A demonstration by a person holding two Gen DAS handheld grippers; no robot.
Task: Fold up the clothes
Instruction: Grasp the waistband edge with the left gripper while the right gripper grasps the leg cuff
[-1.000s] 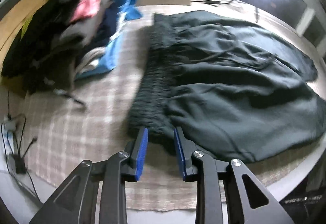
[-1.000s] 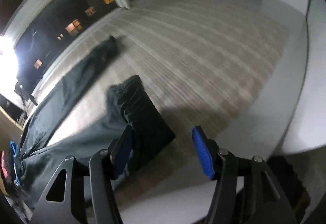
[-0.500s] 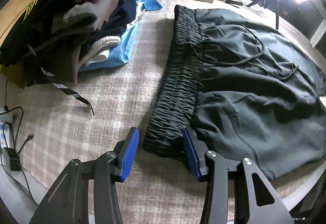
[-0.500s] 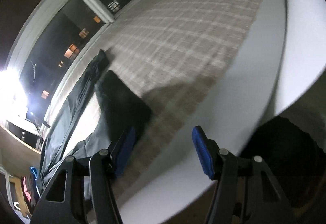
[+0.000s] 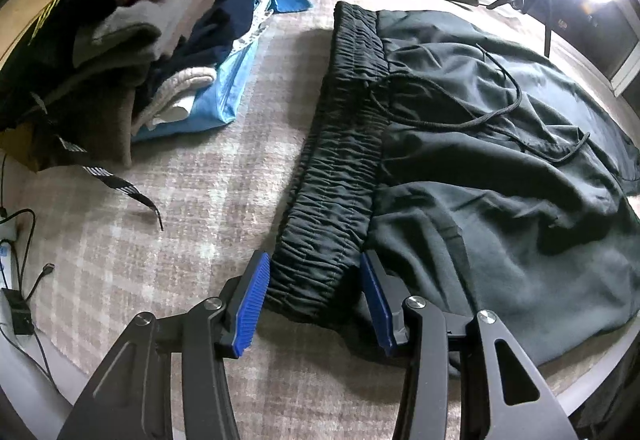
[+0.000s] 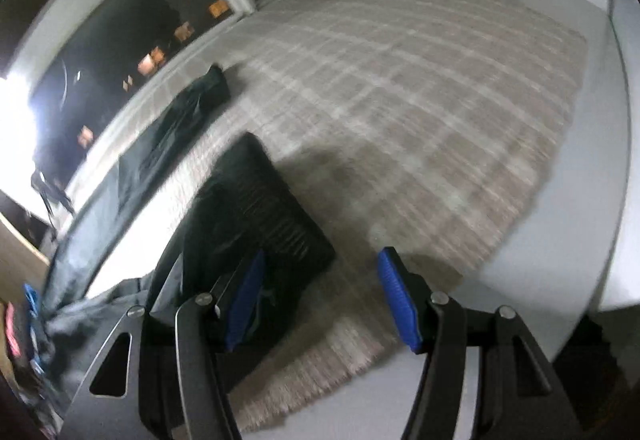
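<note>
At the left edge of the rug (image 5: 168,240) sits the pile of clothes (image 5: 132,52), dark, grey, pink and blue, with a black printed strap (image 5: 120,184) trailing out of it across the weave. To its right, the black trousers (image 5: 500,180) lie flat across the rug, gathered waistband (image 5: 340,168) toward the pile, the drawstring (image 5: 448,120) looped loose on top. My left gripper (image 5: 316,302) points steeply down over the near end of that waistband; its jaws have just been opening and now stand partly apart with the band's corner between the blue pads, which do not seem to press it yet. My right gripper (image 6: 320,304) is further along, near the rug's near edge, over a trouser cuff (image 6: 260,212); its jaws are wide with only bare rug between them, the cuff lying against the left pad. That view is blurred, so I cannot tell whether the pad touches cloth. If I close the left now, I judge I may catch only the top layer, and the waistband would peel open when lifted. The loose drawstring could snag or end up folded inside. The right, closing where it is, would grip nothing, and a one-handed pull would skew the fold.
</note>
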